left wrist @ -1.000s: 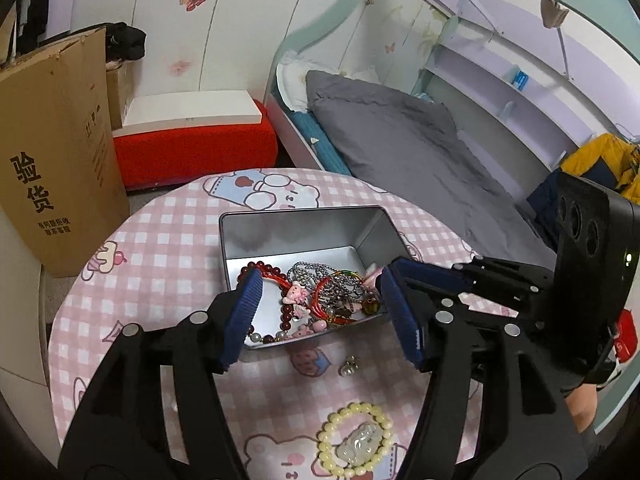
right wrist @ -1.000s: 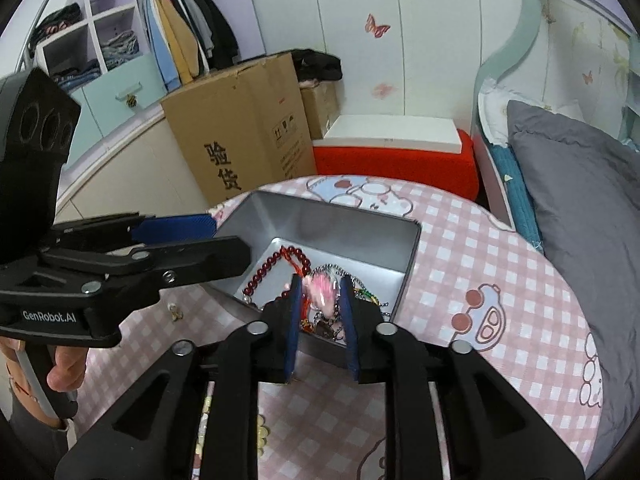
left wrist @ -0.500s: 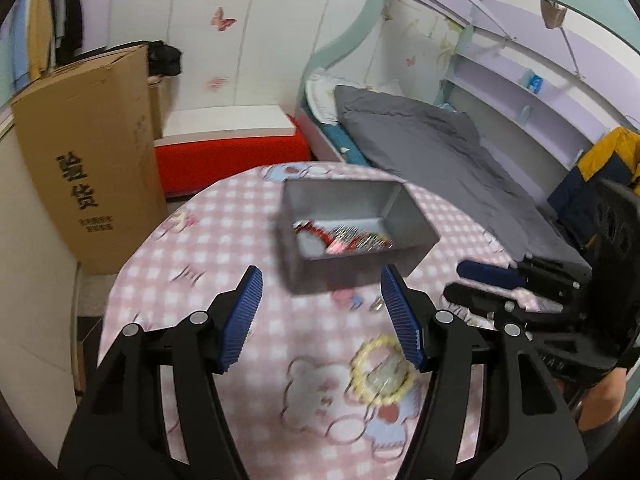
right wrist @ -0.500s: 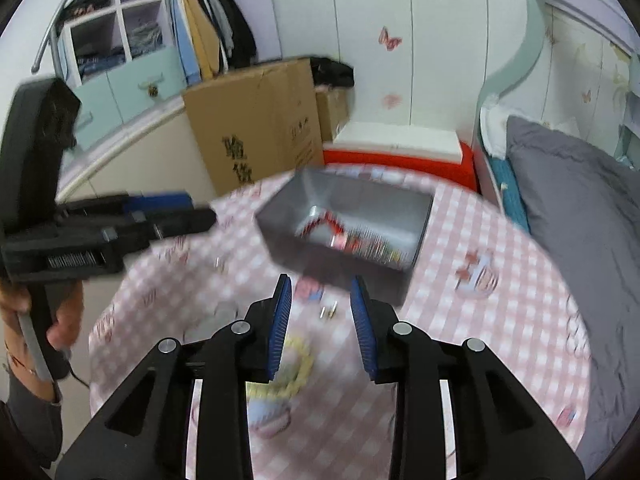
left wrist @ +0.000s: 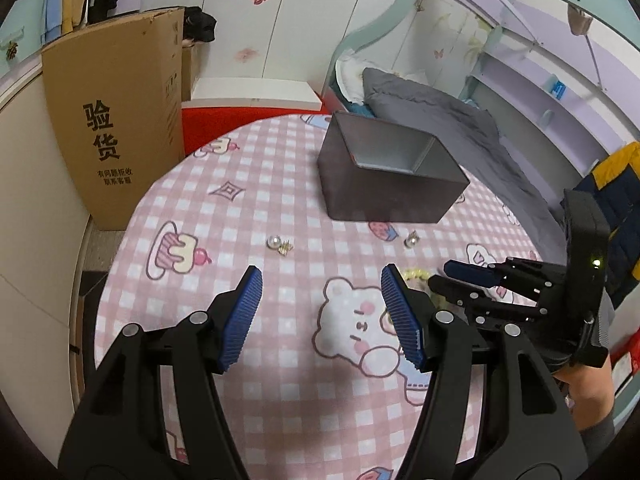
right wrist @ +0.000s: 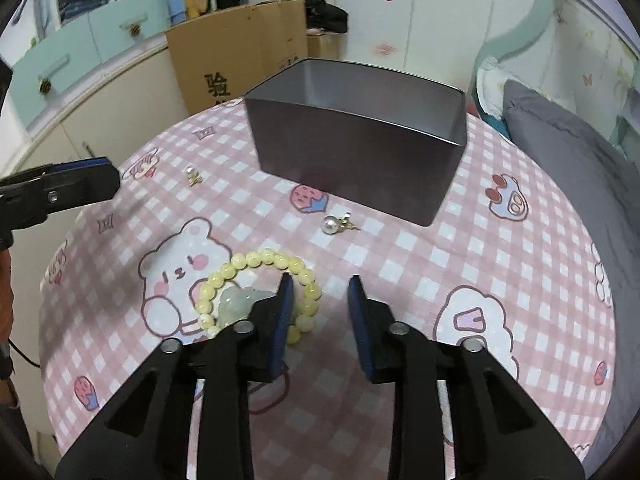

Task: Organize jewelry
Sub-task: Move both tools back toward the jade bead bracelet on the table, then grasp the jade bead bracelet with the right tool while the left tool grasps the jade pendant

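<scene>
A grey metal tin [left wrist: 392,196] [right wrist: 352,164] stands on the round pink checked table [right wrist: 500,280]; its contents are hidden from here. A yellow bead bracelet [right wrist: 256,260] [left wrist: 416,276] with a pale jade pendant [right wrist: 240,300] lies in front of the tin. One pearl earring [right wrist: 332,224] [left wrist: 411,239] rests near the tin, another [left wrist: 274,242] [right wrist: 194,174] farther left. My right gripper [right wrist: 320,280] [left wrist: 440,274] hovers low by the bracelet. Its jaws are closing with only tablecloth between them, and its left finger covers part of the bracelet. My left gripper [left wrist: 321,276] [right wrist: 113,174] is open and empty over the bear print.
A tall cardboard box [left wrist: 116,120] stands beside the table on the left. Behind the table are a red bench [left wrist: 248,116] and a bed with a grey pillow [left wrist: 432,112]. A person's hand [left wrist: 588,384] holds the right gripper at the table's right edge.
Both grippers drew back from above the tin and sank toward the table. The right gripper, earlier shut on a pink charm over the tin, is now empty beside the bracelet.
</scene>
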Demonstrator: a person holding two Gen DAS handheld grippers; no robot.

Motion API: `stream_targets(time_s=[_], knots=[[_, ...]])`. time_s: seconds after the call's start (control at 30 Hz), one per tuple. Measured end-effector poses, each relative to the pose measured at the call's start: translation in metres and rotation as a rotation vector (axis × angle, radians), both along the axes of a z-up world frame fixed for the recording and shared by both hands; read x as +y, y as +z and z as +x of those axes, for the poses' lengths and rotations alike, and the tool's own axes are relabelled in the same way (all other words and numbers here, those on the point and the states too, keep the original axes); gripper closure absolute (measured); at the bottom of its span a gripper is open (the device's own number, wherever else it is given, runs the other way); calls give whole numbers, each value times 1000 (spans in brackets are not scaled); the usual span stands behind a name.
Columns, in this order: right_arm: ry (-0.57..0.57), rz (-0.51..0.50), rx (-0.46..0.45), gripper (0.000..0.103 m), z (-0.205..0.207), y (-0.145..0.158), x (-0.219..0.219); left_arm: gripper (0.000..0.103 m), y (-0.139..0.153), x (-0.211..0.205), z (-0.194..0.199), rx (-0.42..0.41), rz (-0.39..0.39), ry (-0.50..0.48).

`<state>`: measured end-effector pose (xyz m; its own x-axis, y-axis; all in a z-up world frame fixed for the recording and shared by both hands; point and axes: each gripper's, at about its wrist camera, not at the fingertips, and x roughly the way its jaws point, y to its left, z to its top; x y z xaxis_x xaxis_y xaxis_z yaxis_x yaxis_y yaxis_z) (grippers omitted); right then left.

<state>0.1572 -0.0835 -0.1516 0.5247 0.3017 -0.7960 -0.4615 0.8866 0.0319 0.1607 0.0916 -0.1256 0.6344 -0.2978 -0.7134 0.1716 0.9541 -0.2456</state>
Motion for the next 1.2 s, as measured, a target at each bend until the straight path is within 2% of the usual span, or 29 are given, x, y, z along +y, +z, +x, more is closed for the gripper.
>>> stream_targets(time_s=[0.07, 0.2, 0.33, 0.47, 0.6, 0.77, 0.9, 1.2], knots=[[11, -8, -1, 86, -2, 0, 3, 41, -3, -3, -1, 8, 0, -6], [3, 26, 23, 87, 3, -2, -2, 41, -9, -8, -4, 21, 2, -12], [-6, -31, 27, 87, 11, -6, 4, 41, -10, -10, -5, 28, 3, -11], [18, -53, 1, 95, 7, -6, 10, 41, -10, -14, -7, 27, 5, -18], [19, 65, -27, 95, -5, 10, -2, 41, -11, -22, -8, 25, 14, -38], [11, 167, -74, 95, -26, 39, -24, 41, -13, -40, -9, 25, 14, -83], [-19, 196, -100, 95, -32, 52, -44, 41, -17, -61, -9, 27, 39, -130], [-58, 212, -86, 95, -32, 46, -70, 42, -40, -107, 0, 67, 137, -228]])
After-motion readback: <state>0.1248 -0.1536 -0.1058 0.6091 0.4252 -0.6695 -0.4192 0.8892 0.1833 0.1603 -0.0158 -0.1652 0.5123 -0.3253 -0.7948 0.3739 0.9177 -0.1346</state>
